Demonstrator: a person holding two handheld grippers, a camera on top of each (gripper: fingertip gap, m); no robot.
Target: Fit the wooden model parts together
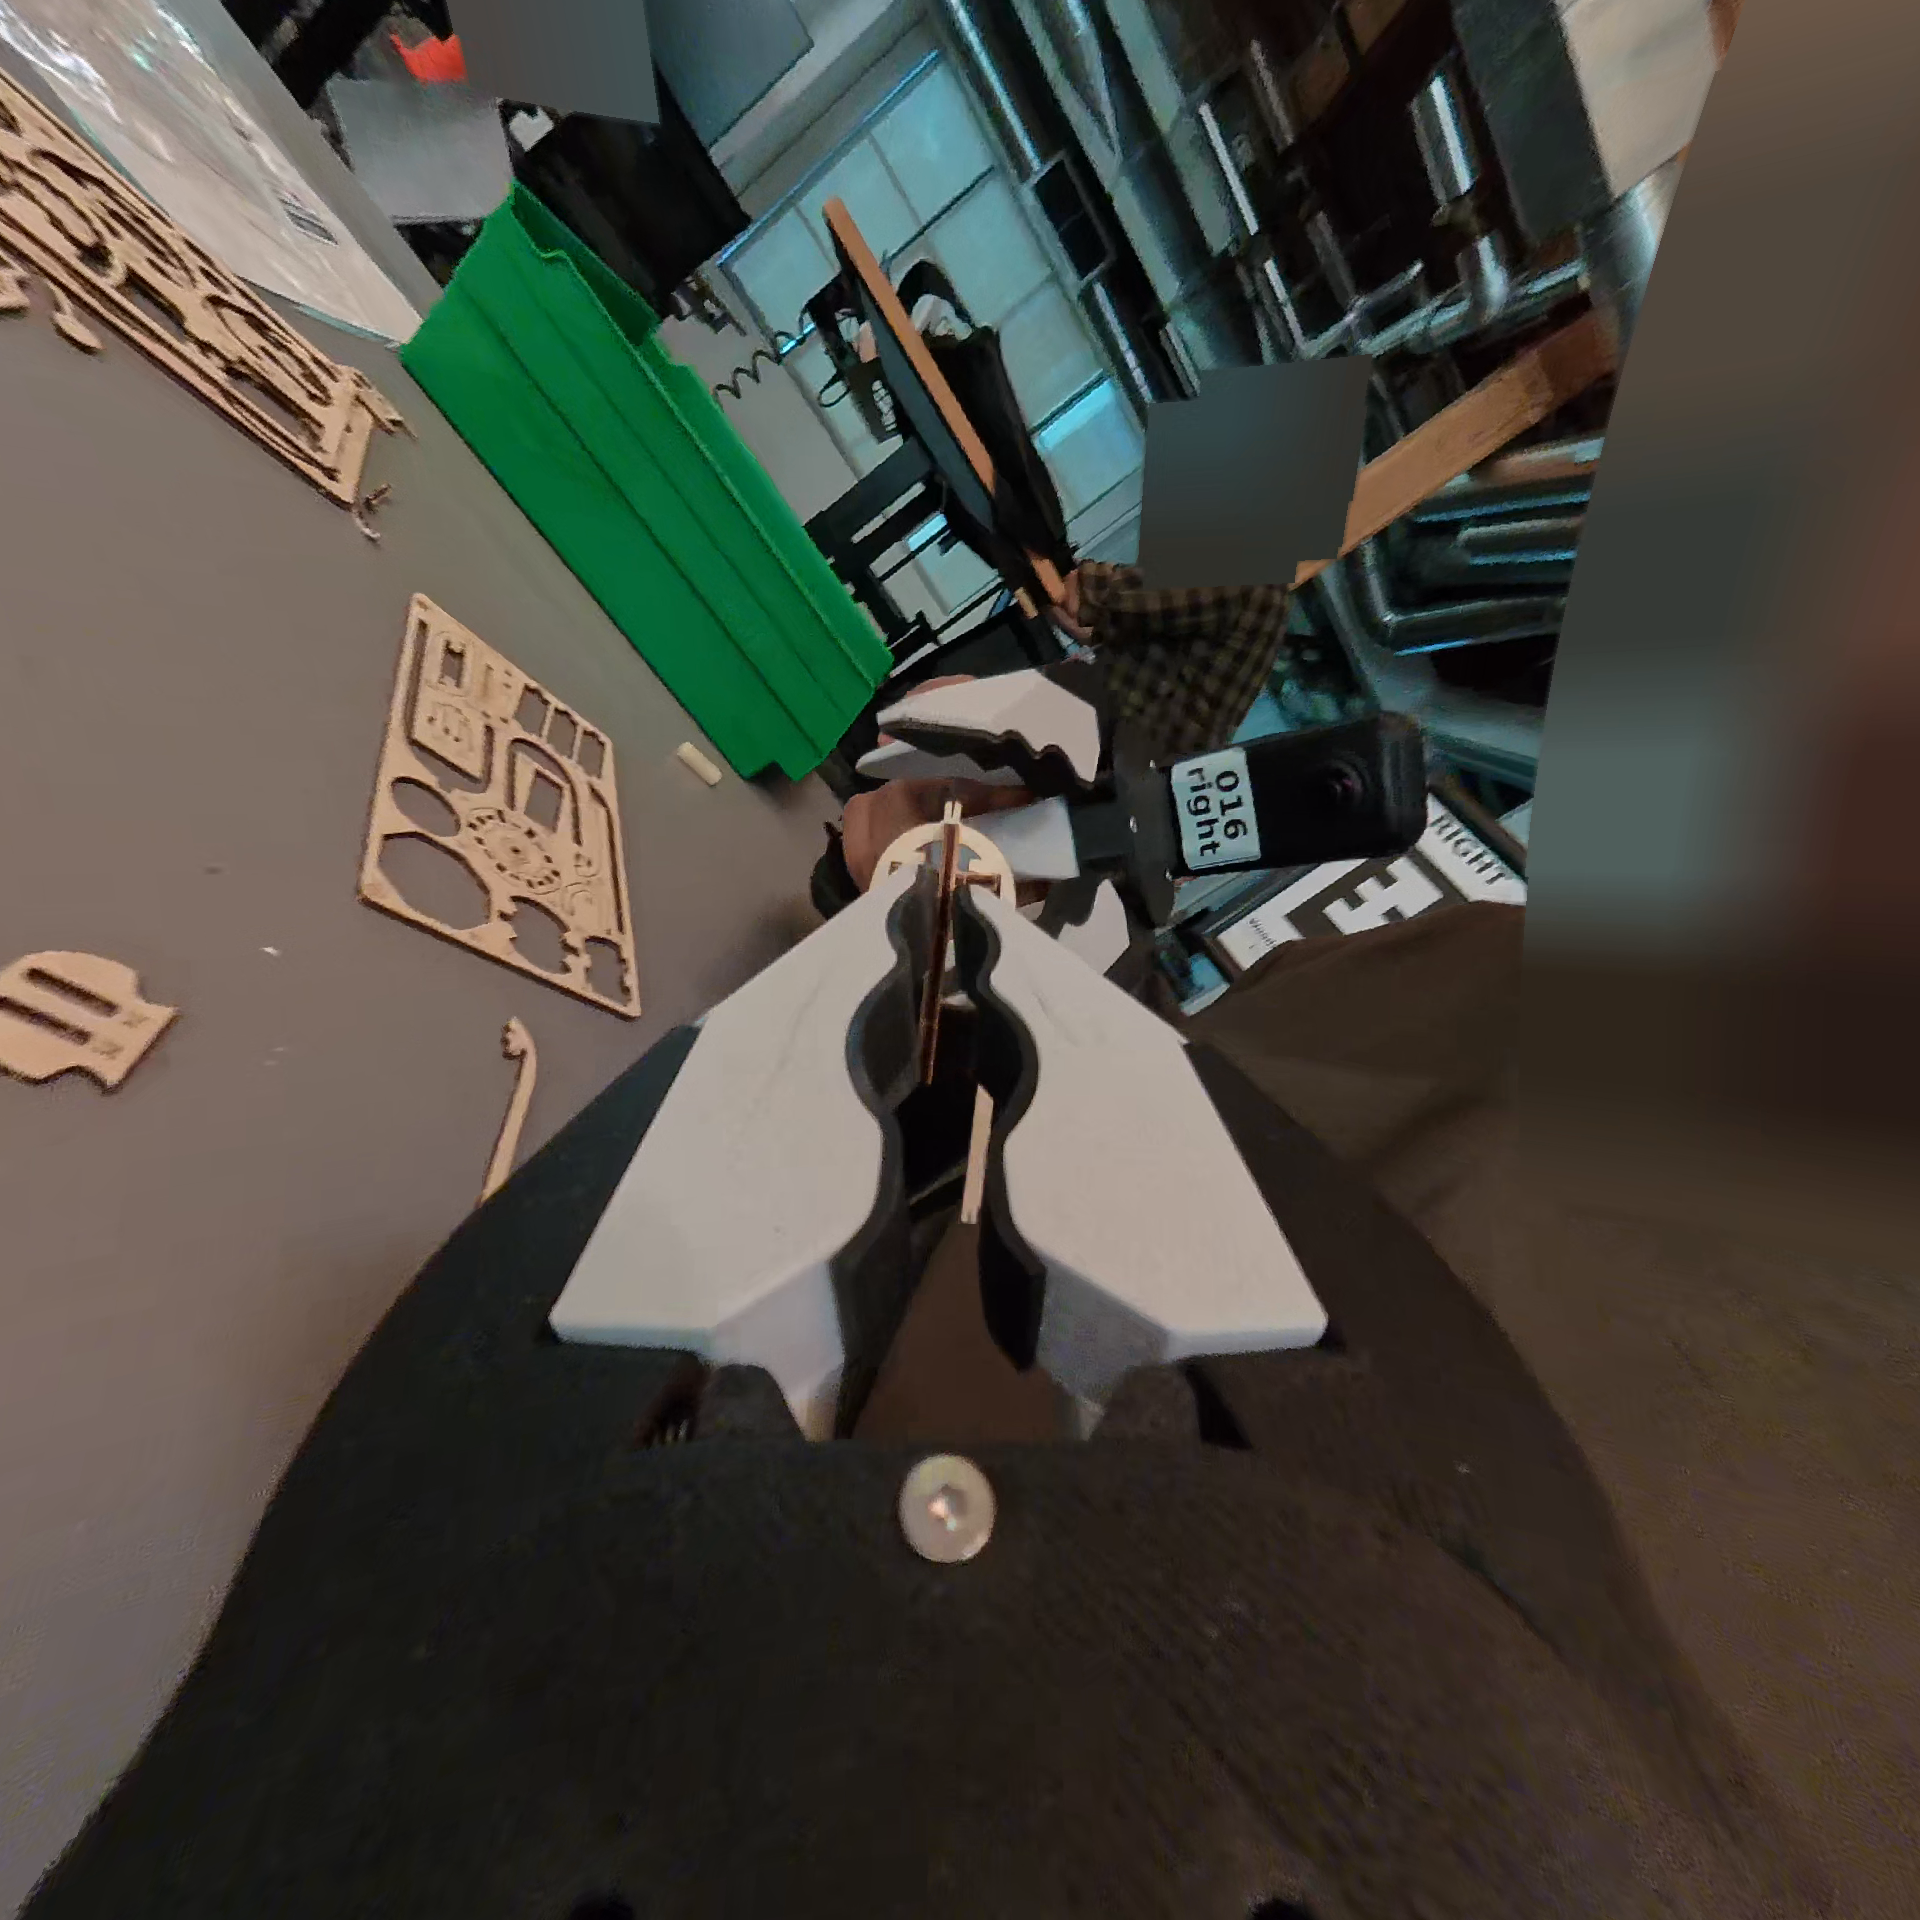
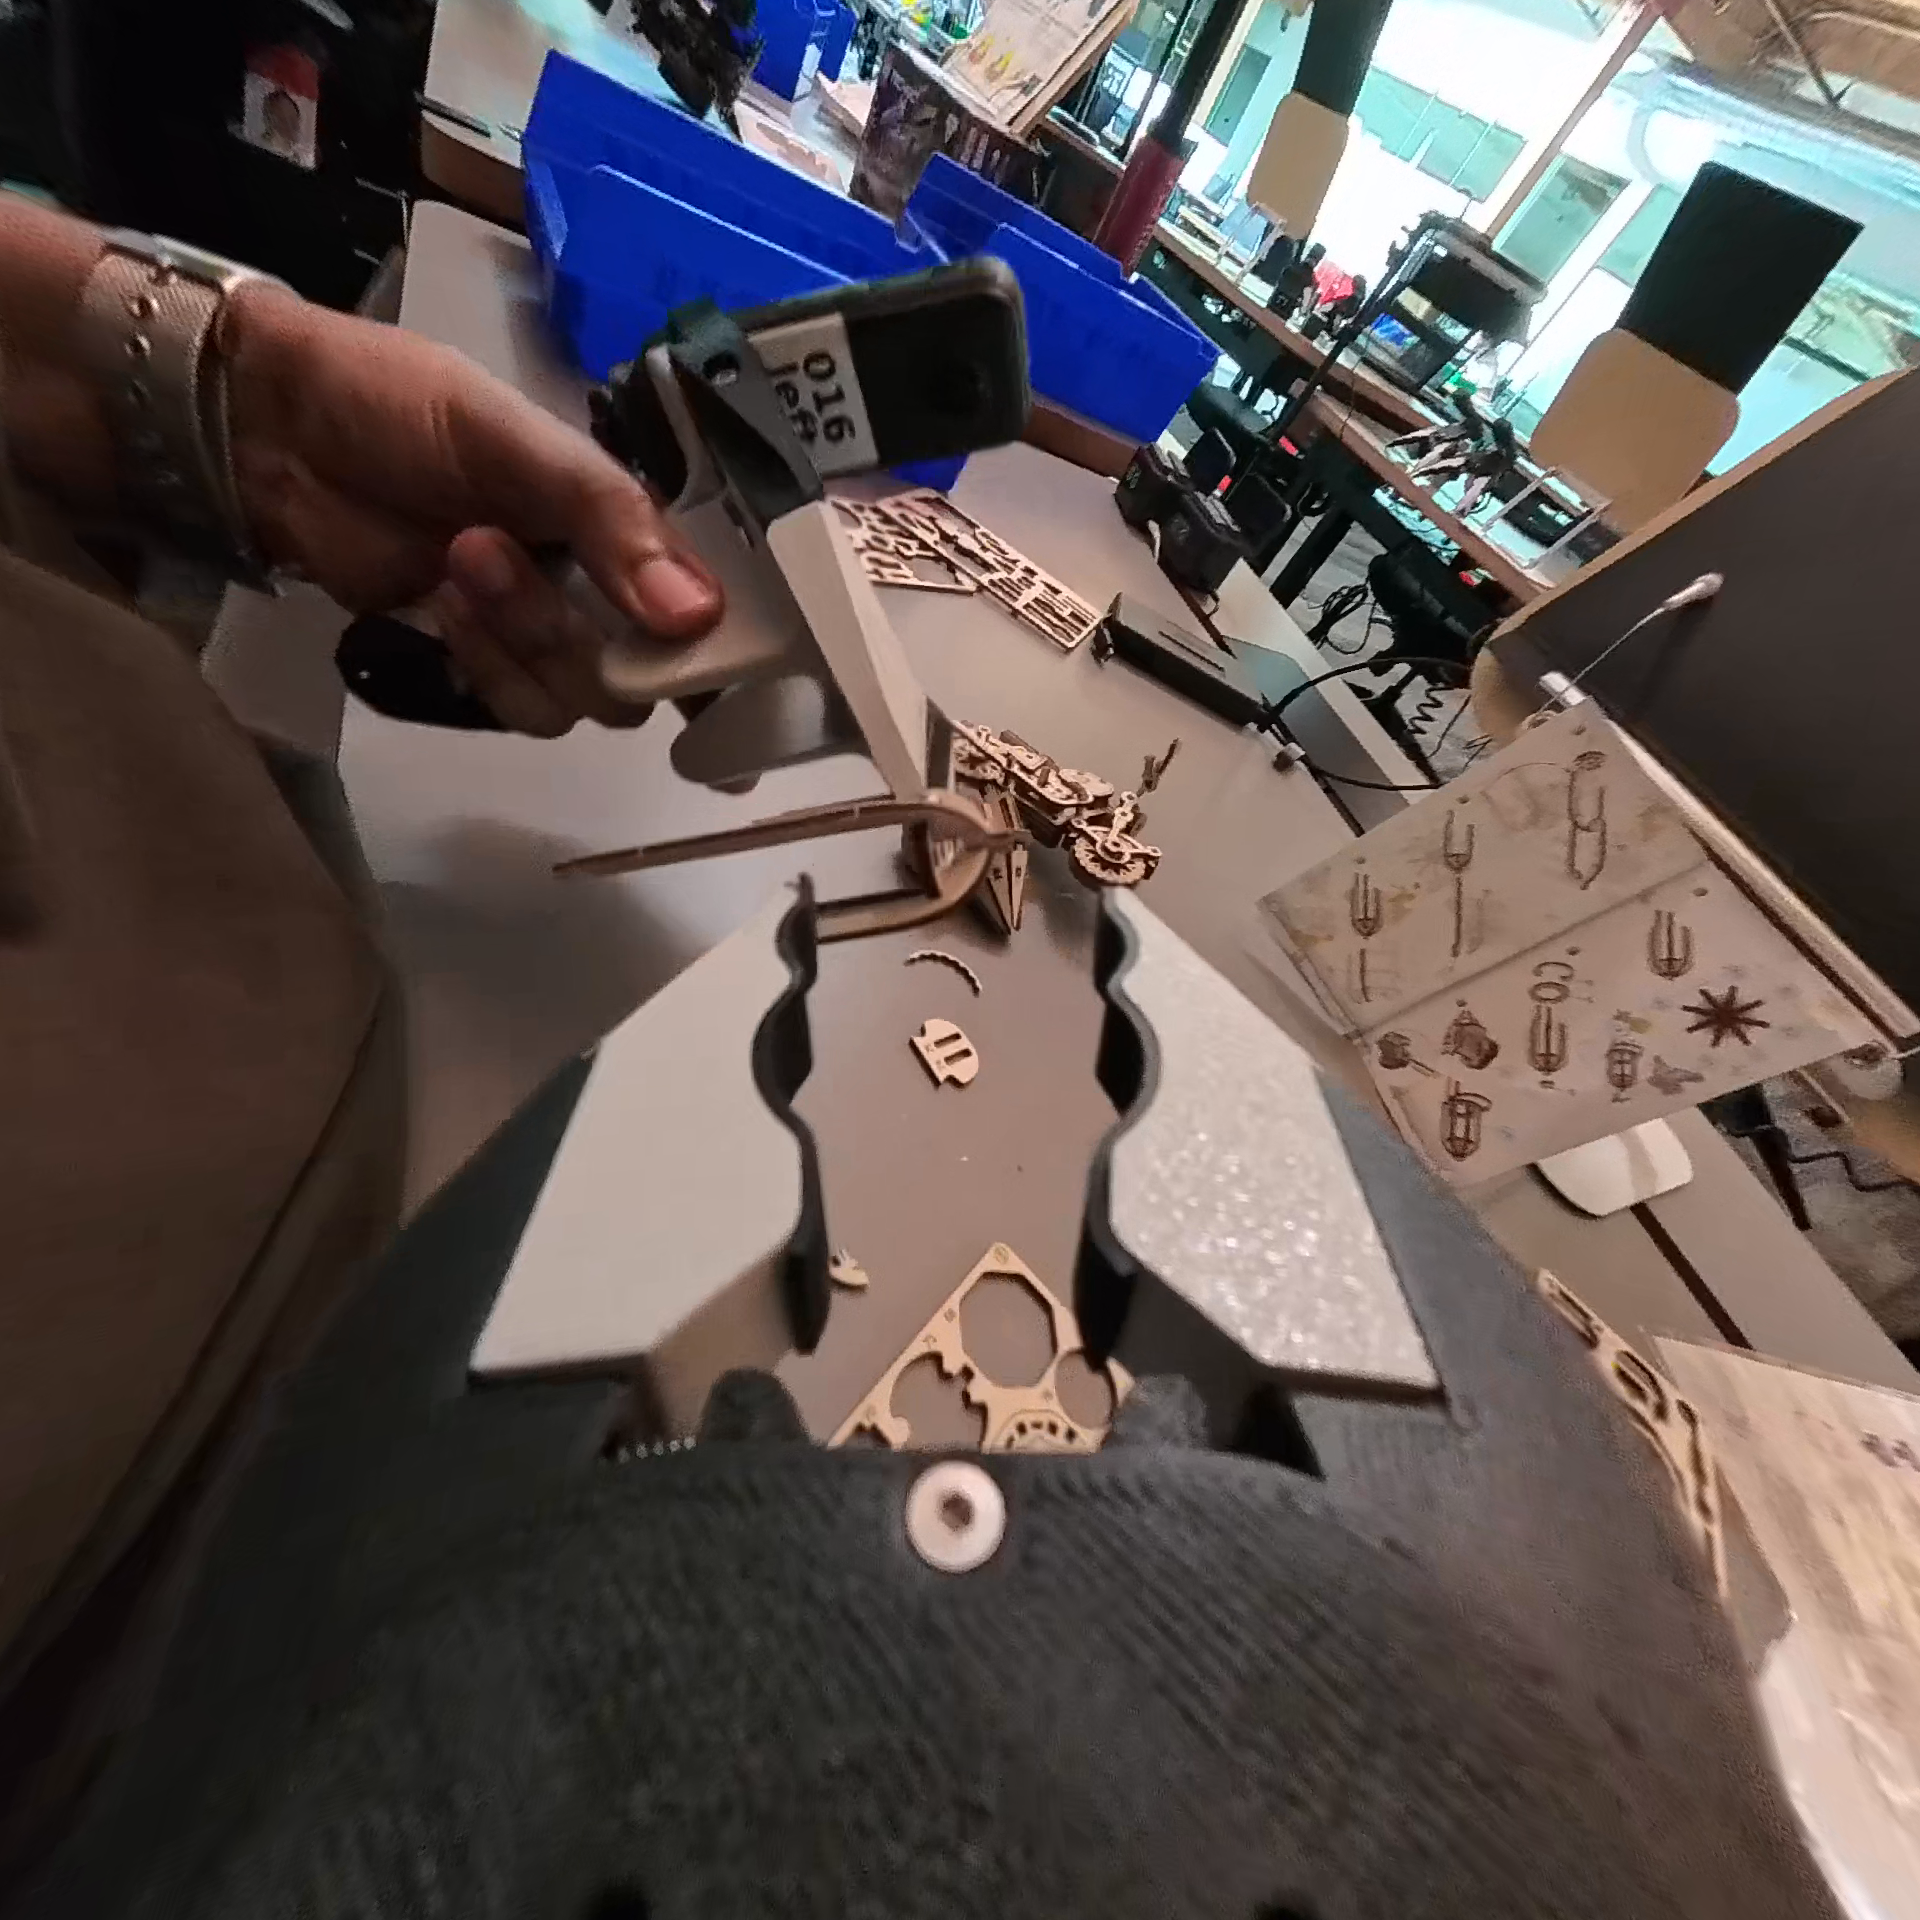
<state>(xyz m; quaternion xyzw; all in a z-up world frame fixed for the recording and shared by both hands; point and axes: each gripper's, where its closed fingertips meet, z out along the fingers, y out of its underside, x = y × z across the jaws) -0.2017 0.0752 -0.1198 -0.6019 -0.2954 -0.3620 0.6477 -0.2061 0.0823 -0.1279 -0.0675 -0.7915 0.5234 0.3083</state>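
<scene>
Two grippers meet above a grey worktop (image 2: 1195,582) strewn with laser-cut wood. The left gripper (image 1: 943,904) has its fingers drawn narrow and clamped on a thin wooden part (image 1: 932,977) that stands edge-on between the black pads, running from deep in the gap out past the tips. At the tips the part carries a pale ring-shaped piece (image 1: 940,857) set crosswise to it. In the right wrist view the same part (image 2: 769,831) shows as a long slender strip with a curved end, held just beyond the tips of the right gripper (image 2: 951,914) and not between them.

The right gripper's fingers stand wide apart with nothing held. Through their gap lie loose bits on the worktop: a small toothed arc (image 2: 945,964), a small slotted piece (image 2: 948,1051) and, close to the gripper body, a triangular offcut sheet (image 2: 987,1371). A half-built wooden motorcycle model (image 2: 1049,800) stands on the worktop just behind the held part. A hand (image 2: 416,488) grips the left gripper's handle.

From the left wrist view, punched-out wooden sheets (image 1: 499,810) lie flat to the left, well apart from the fingers, with a green bin (image 1: 623,488) behind them. Blue bins (image 2: 727,239) sit at the far edge in the right wrist view, and a pictured instruction sheet (image 2: 1558,966) stands tilted to the right.
</scene>
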